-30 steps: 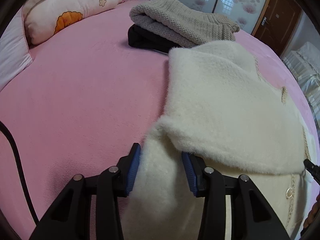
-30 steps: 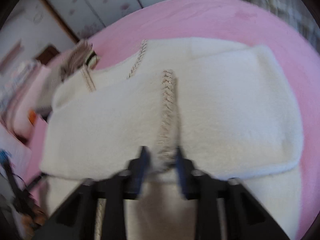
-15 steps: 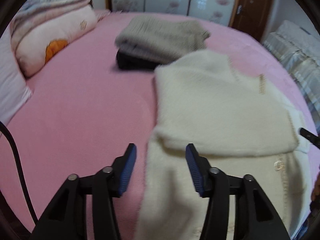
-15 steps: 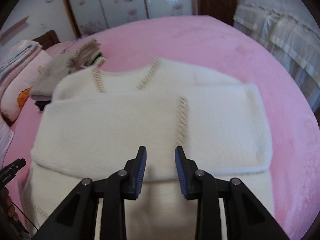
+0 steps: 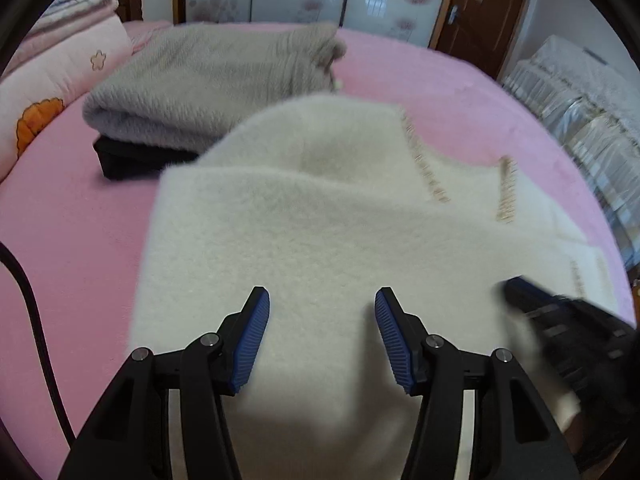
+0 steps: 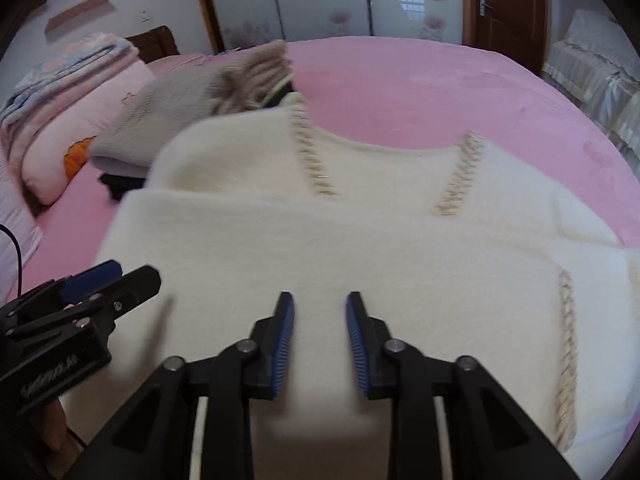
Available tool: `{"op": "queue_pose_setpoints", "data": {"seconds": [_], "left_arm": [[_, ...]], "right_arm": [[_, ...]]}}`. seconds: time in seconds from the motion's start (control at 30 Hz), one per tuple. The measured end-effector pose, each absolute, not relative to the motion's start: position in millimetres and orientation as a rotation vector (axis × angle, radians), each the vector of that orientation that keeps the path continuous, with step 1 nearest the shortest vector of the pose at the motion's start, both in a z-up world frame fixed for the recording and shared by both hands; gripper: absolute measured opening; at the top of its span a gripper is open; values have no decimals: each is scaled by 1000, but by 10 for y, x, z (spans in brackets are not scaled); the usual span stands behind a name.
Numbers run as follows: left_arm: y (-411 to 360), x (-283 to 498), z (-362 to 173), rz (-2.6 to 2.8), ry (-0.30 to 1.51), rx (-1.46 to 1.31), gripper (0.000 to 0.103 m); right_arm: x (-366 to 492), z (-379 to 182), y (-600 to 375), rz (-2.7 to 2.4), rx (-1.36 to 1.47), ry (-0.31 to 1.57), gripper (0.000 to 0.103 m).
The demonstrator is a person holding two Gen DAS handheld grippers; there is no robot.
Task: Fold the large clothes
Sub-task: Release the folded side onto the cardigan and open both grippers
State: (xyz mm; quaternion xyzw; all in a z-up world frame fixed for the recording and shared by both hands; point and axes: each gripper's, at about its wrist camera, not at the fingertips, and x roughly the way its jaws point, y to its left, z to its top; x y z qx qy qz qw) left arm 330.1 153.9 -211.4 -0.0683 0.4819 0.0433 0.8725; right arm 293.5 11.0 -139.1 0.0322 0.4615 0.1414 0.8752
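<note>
A large cream fluffy sweater [image 5: 320, 216] with beige stitched seams lies on the pink bed [image 5: 80, 216], its lower part folded up over the chest. It also shows in the right wrist view [image 6: 360, 248]. My left gripper [image 5: 322, 320] is open and empty, just above the folded layer near its left side. My right gripper [image 6: 320, 320] is open and empty, above the middle of the fold. Each gripper shows at the edge of the other's view.
A folded grey knit sweater [image 5: 208, 84] sits on a folded black garment [image 5: 132, 160] at the far left of the bed. Pink pillows and quilts [image 5: 52, 80] lie further left. A covered sofa [image 5: 584, 112] stands to the right, a wooden door [image 5: 488, 12] behind.
Both grippers let go of the sweater's hem, opened and moved forward over the garment. The folded layer now lies flat on the sweater.
</note>
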Motion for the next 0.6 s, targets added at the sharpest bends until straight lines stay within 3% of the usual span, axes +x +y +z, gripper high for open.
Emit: {"op": "queue_pose_setpoints", "data": {"seconds": [0.1, 0.2, 0.33, 0.47, 0.6], "left_arm": [[1667, 3348, -2202, 101, 993, -127, 54], [1804, 3368, -2236, 85, 999, -163, 54], [1718, 3361, -2261, 113, 999, -92, 55], [1666, 3365, -2263, 198, 1013, -29, 75], [1710, 3360, -2248, 190, 1030, -60, 76]], "right_arm": [[2993, -1451, -499, -1, -19, 945, 5], [3000, -1605, -1127, 76, 194, 988, 0], [2923, -1560, -1088, 72, 130, 982, 0], [2903, -1565, -908, 10, 40, 968, 3], [2894, -1548, -987, 20, 113, 980, 3]]}}
